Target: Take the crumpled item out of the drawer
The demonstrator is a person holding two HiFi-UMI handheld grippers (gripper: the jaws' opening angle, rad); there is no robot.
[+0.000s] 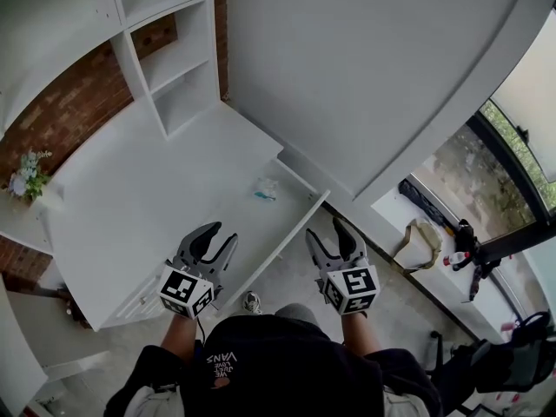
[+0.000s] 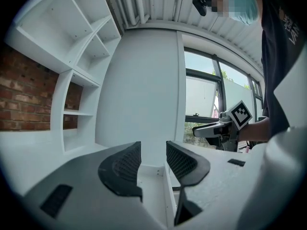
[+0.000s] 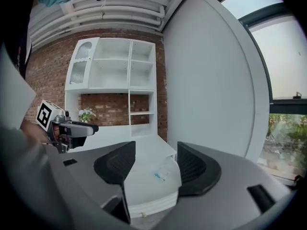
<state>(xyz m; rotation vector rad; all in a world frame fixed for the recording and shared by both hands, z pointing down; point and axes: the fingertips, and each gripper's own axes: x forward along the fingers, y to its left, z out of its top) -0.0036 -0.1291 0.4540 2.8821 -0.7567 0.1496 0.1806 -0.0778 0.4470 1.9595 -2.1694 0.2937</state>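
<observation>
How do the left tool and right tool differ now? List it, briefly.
The left tool hangs over the open drawer; the right tool hangs past its front, over the floor. The right tool's jaws frame the crumpled item; the left tool's frame only white panels. Both are open and empty.

"VANS" printed upside down on black shirt (image 1: 287, 367).

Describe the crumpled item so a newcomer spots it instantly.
Find the white cabinet against the brick wall; its drawer is pulled open toward the person. On the drawer floor lies the crumpled item: a small clear wad with a blue-green fleck, the only thing visible in that drawer.
</observation>
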